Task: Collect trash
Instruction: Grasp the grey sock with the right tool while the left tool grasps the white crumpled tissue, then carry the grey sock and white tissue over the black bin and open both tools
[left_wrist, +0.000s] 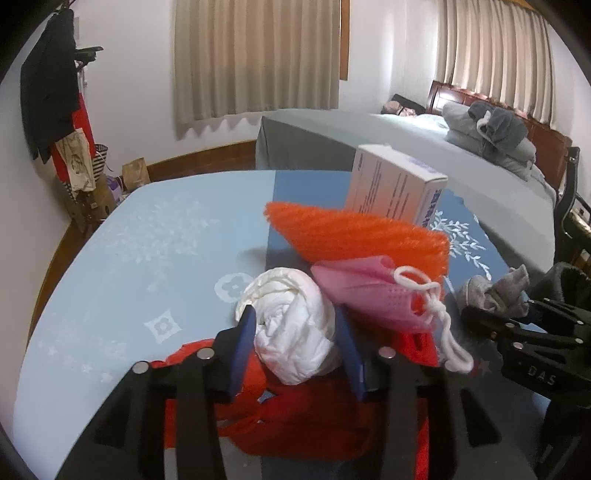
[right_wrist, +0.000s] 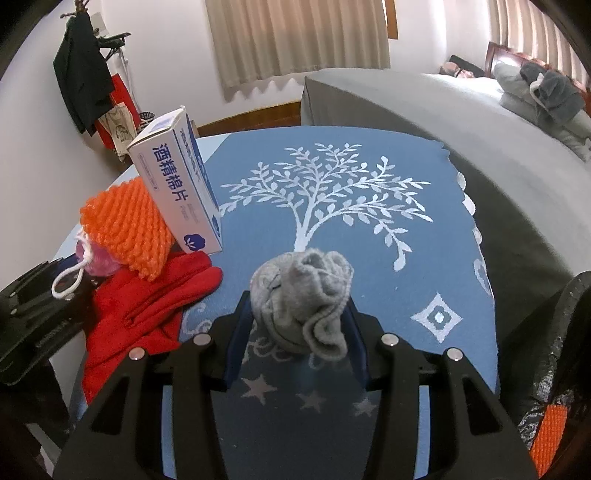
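Observation:
My left gripper (left_wrist: 295, 325) is shut on a crumpled white paper ball (left_wrist: 291, 321); its blue pads press the ball's two sides, above a red glove (left_wrist: 295, 417). Just beyond lie a pink face mask (left_wrist: 369, 291) with a white ear loop and an orange foam net (left_wrist: 362, 236). My right gripper (right_wrist: 299, 310) is shut on a bunched grey sock (right_wrist: 299, 295), held over the blue tree-patterned cloth (right_wrist: 369, 258). In the left wrist view the grey sock (left_wrist: 495, 291) shows at the right edge. The right wrist view also has the red glove (right_wrist: 147, 314) and the orange net (right_wrist: 125, 225) at its left.
A white box of alcohol pads (right_wrist: 177, 184) stands tilted behind the orange net. A black bag (right_wrist: 554, 350) at the right edge holds another orange net piece (right_wrist: 550, 432). A grey bed (right_wrist: 443, 129) lies beyond the table. Clothes and bags hang at the far left wall (left_wrist: 51, 92).

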